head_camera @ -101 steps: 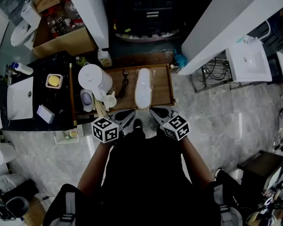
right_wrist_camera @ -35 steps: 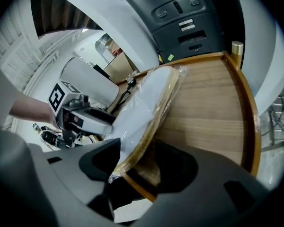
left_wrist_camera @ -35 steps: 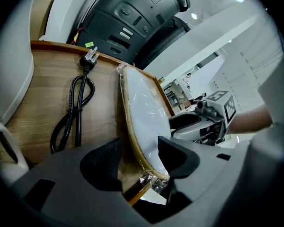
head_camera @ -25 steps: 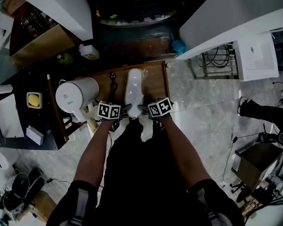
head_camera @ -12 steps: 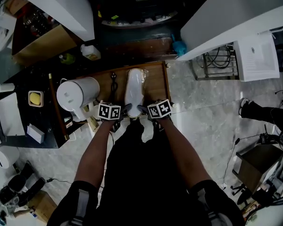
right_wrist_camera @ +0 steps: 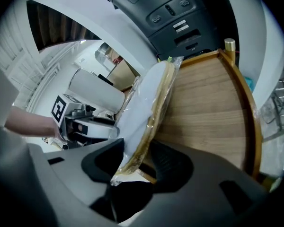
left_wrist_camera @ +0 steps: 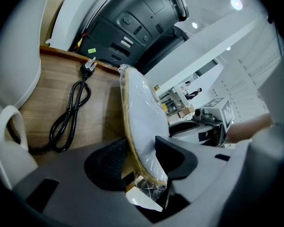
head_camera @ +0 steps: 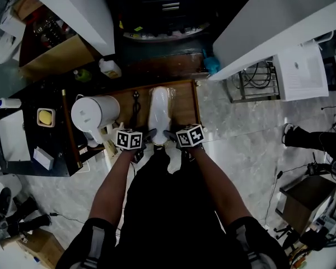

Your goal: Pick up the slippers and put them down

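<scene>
I am looking down over my own arms at a pale marble floor (head_camera: 252, 133), and to its left a dark counter (head_camera: 50, 97) is running alongside a wooden tray (head_camera: 183, 102) with a raised rim. Beyond the tray's far edge a black appliance (left_wrist_camera: 137, 22) is filling the top of both gripper views. A white kettle (head_camera: 95, 114) is standing on the tray's left part, its handle turned toward me. The slippers (head_camera: 159, 112), a white pair with tan soles sealed in clear plastic, are lying lengthwise down the middle of the tray, toes pointing away from me; in the gripper views the pack is tilting up on its long edge rather than sitting flat. A black power cord (head_camera: 135, 108) is looping on the wood between the kettle and the slippers, apart from both. I am working the near end of the pack from both sides: the left gripper (head_camera: 148, 134) has just been closing its jaws, and they are now pressing on the heel end, one pad on the sole side and one on the white upper. The right gripper (head_camera: 169, 134) has likewise just been closing and is clamping the same end from the other side, with the wrapper's crinkled tail sticking out below the pads.
</scene>
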Action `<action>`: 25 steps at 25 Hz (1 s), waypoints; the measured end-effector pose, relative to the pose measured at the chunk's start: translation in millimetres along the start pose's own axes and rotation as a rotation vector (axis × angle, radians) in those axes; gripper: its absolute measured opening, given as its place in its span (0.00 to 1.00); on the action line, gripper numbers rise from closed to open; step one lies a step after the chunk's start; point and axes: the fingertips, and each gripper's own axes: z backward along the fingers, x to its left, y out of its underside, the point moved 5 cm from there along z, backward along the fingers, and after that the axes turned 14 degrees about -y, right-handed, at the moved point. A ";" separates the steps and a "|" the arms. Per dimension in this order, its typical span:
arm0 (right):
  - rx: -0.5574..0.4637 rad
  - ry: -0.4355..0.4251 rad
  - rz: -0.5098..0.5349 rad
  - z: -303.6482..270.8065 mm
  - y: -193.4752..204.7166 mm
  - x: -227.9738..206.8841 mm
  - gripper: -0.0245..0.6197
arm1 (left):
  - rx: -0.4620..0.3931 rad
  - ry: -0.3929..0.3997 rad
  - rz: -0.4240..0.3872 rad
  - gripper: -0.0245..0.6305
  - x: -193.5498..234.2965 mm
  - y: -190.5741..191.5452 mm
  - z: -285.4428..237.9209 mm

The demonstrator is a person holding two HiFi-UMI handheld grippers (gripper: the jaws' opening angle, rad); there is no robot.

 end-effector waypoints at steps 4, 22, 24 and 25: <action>-0.033 -0.002 0.032 9.1 -6.0 15.1 0.33 | -0.059 0.002 0.002 0.33 -7.9 -2.4 13.7; -0.167 -0.002 0.158 61.2 -4.6 77.4 0.33 | -0.250 0.060 -0.028 0.33 -59.1 -4.4 69.9; -0.177 -0.002 0.170 65.7 -6.9 83.0 0.33 | -0.270 0.057 -0.048 0.33 -64.4 -7.2 76.6; -0.184 -0.005 0.174 66.9 -8.0 86.3 0.33 | -0.279 0.057 -0.053 0.33 -65.8 -8.6 80.6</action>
